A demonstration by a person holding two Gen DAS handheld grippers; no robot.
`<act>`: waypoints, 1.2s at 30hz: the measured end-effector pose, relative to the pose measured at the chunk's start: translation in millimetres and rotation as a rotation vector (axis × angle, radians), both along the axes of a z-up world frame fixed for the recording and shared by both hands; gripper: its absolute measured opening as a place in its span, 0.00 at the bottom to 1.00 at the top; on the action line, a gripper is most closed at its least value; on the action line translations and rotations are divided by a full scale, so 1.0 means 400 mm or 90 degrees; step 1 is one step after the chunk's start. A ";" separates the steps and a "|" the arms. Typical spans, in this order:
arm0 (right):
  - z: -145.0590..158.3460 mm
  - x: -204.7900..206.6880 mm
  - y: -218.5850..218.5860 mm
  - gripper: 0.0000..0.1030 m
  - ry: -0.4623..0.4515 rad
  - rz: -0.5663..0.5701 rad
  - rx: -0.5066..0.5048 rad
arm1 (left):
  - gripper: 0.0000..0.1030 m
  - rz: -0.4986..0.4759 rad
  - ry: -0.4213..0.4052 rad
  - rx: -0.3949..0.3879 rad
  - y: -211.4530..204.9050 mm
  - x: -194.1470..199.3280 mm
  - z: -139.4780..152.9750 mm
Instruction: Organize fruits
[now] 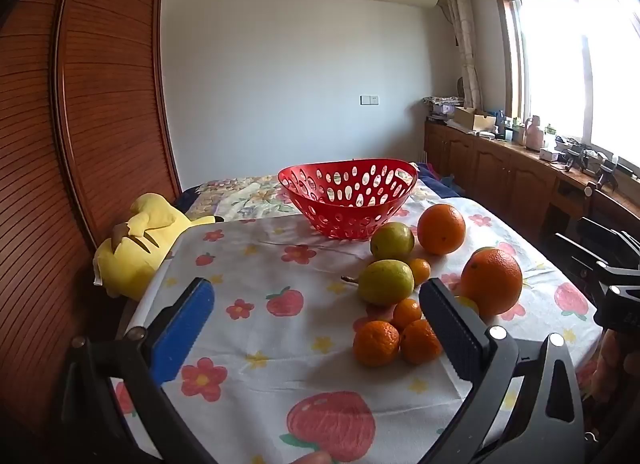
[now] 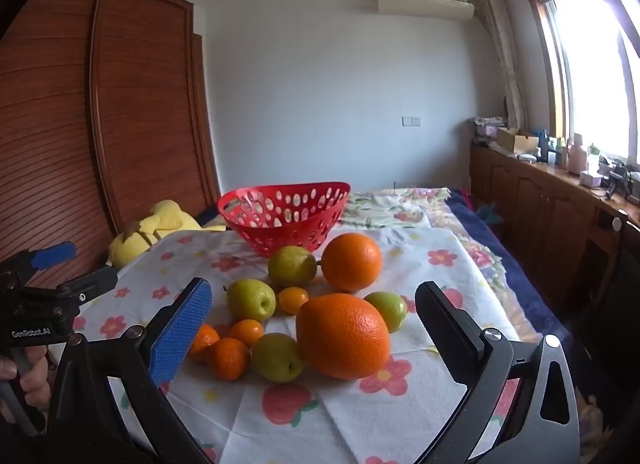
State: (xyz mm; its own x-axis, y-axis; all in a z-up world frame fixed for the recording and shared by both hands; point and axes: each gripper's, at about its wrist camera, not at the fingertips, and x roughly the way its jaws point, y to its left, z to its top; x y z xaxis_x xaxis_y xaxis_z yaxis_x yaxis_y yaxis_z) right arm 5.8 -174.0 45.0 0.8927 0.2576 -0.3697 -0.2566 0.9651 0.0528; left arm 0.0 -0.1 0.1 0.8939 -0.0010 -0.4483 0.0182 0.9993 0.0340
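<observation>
Nearest you: both tools, jaws spread wide, nothing between the pads. Left tool [image 1: 316,328] hangs over the flowered cloth [image 1: 280,264] on the desk; right tool [image 2: 314,328] sits just short of the fruit pile.

Left to right on the desk: yellow plush toy [image 1: 136,244] off the left edge, red basket [image 2: 282,216] at the back with no fruit showing in it, then the fruit loose in front of it. Tangerines [image 2: 228,356] and green pears [image 2: 252,298] to the left, the near big orange [image 2: 344,336] in the middle, the far orange [image 2: 352,262] behind it.

Risk, as I judge it: the fruit lies packed and touching. Close on the near orange and a pad may nudge its neighbours, which could roll toward the desk edge. The basket is light and perforated; a dropped orange could shove it back.

The right view shows a small green fruit [image 2: 386,310] tucked behind the near orange; the left view hides it. The left view shows more bare cloth on the left.
</observation>
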 end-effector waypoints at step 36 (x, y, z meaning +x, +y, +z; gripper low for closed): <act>0.012 -0.006 0.013 1.00 -0.004 -0.001 -0.001 | 1.00 -0.003 -0.015 0.002 0.002 -0.022 0.042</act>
State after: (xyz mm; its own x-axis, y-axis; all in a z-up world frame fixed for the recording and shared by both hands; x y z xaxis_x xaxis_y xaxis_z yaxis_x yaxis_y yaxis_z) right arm 3.2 -168.8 49.7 0.8955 0.2561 -0.3640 -0.2558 0.9655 0.0499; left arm -8.9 0.6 16.9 0.9044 -0.0033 -0.4267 0.0217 0.9990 0.0382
